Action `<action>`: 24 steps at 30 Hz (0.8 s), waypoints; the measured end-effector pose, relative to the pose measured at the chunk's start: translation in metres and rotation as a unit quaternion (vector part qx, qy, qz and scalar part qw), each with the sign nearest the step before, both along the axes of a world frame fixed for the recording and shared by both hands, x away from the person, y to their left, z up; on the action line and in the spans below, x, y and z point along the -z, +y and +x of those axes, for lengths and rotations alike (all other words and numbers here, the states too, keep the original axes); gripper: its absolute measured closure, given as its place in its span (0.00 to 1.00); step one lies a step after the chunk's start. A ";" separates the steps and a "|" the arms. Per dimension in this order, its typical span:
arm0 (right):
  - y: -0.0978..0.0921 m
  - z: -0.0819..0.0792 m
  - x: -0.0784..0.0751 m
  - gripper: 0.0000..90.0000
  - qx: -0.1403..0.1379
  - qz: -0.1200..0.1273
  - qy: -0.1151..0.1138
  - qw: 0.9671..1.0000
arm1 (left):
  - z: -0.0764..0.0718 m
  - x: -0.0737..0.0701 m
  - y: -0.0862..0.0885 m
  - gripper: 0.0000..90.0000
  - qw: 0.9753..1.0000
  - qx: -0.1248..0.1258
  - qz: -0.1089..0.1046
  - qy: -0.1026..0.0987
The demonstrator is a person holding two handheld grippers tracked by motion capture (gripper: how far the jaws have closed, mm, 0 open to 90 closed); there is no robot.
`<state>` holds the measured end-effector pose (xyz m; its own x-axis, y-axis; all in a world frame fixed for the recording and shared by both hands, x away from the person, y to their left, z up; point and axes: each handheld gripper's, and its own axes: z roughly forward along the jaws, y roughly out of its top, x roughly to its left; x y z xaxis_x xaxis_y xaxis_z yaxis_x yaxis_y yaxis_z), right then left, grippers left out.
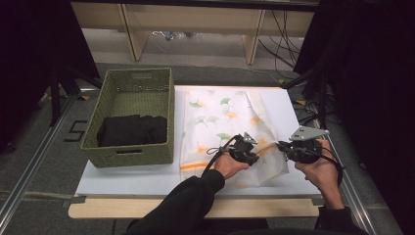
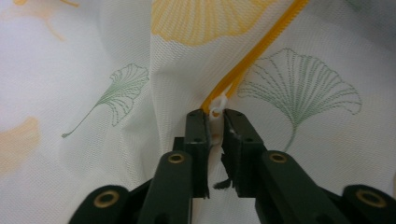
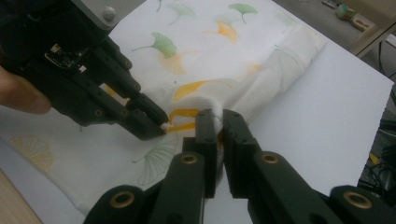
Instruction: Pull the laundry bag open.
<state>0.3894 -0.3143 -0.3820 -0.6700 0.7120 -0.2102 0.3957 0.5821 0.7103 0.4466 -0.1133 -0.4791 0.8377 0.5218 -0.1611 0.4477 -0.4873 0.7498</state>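
Left tool (image 2: 215,114) is clamped on the white zip pull (image 2: 217,108) of the ginkgo-print mesh bag (image 1: 215,117); right tool (image 3: 219,119) is clamped on bunched fabric (image 3: 205,103) just beside it. Unzipping is judged in hand: next, the pull is to be drawn along the orange zip (image 2: 254,51) against the right tool's hold.

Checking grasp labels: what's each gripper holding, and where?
Left gripper pinches the white zipper pull of the ginkgo-print mesh bag. Right gripper clamps bunched bag fabric beside the orange zipper.

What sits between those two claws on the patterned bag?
A short stretch of orange zipper on the mesh bag, seen in the right gripper view between left claw and right claw.
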 end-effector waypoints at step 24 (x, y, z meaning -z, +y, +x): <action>-0.009 0.002 0.002 0.96 0.020 -0.007 -0.004 1.000 | -0.004 -0.013 0.009 1.00 0.996 0.050 0.058 -0.036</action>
